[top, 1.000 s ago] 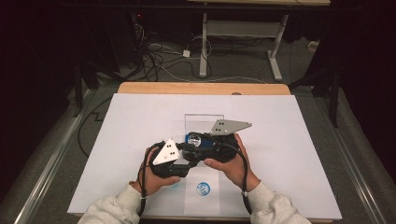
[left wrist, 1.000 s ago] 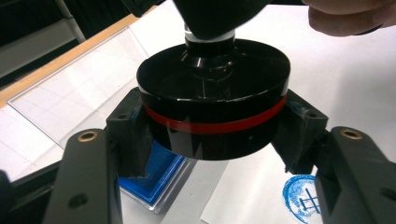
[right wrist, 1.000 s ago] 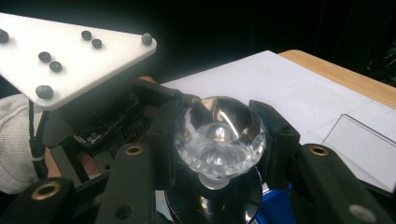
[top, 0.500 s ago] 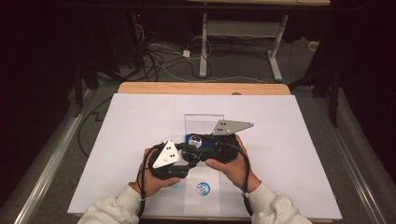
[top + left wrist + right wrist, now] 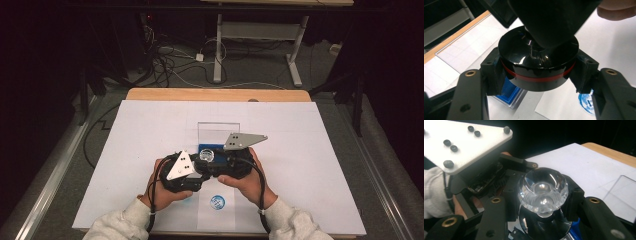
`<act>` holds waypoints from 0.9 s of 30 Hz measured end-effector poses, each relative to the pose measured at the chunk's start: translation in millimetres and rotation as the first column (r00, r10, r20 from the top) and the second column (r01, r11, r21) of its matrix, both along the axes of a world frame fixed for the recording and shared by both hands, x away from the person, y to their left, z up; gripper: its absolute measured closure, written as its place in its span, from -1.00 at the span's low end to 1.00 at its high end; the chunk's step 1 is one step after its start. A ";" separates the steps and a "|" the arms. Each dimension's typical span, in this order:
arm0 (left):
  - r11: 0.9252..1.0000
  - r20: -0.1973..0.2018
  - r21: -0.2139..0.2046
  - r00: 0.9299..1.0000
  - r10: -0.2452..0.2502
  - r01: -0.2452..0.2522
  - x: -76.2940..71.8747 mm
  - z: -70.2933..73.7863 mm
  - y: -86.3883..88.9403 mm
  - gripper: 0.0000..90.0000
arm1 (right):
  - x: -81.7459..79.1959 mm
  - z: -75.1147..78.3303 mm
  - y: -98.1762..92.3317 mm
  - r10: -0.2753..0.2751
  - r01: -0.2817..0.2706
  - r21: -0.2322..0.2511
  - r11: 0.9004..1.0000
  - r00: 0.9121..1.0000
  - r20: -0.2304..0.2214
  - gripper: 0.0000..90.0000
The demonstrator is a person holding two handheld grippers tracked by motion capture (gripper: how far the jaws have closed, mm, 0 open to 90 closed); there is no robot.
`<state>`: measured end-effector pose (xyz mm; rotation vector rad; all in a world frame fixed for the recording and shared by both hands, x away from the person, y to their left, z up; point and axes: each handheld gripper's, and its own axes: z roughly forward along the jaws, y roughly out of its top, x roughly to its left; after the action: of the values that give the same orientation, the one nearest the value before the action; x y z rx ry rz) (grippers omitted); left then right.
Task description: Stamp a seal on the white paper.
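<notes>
A round stamp has a black base with a red ring (image 5: 537, 67) and a clear knob (image 5: 542, 190) on top. My left gripper (image 5: 539, 75) is shut on the black base, one pad on each side. My right gripper (image 5: 542, 198) is shut on the clear knob. In the high view both grippers meet at the stamp (image 5: 206, 155) near the table's front middle, the left gripper (image 5: 196, 169) to its left and the right gripper (image 5: 216, 159) to its right. Under the stamp lies a blue ink pad (image 5: 509, 92) in a clear case.
The case's clear lid (image 5: 218, 131) lies open behind the pad. A round blue print (image 5: 217, 202) marks a paper sheet near the front edge. A large white sheet (image 5: 310, 150) covers the wooden table (image 5: 215, 94). Cables and desk legs stand on the floor beyond.
</notes>
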<state>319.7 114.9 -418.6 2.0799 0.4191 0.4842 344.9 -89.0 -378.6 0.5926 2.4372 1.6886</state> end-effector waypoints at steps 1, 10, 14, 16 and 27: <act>1.000 0.005 -0.001 1.000 0.003 -0.003 -0.6 0.8 -0.1 -0.18 | -0.9 0.5 0.1 -0.002 0.002 0.004 1.000 1.000 0.002 0.26; 1.000 -0.009 0.008 1.000 -0.005 0.005 1.0 -1.0 0.5 -0.19 | -0.5 -0.4 -0.7 -0.011 0.011 0.011 1.000 1.000 -0.004 0.26; 1.000 -0.022 -0.014 1.000 -0.014 0.014 2.4 -4.0 0.4 -0.19 | -1.0 -0.5 0.1 -0.022 0.022 -0.009 1.000 1.000 0.000 0.26; 1.000 -0.026 -0.024 0.999 -0.020 0.019 3.0 -5.4 0.6 -0.19 | -1.4 0.2 0.4 -0.021 0.021 -0.021 1.000 1.000 0.013 0.26; 0.997 -0.062 -0.068 0.998 -0.029 0.025 5.5 -11.8 0.2 -0.20 | -0.7 -1.5 -0.5 -0.028 0.028 -0.031 0.999 1.000 -0.006 0.25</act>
<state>325.2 115.2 -430.3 2.0371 0.4373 0.3847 344.2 -89.5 -380.1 0.6267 2.4432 1.6375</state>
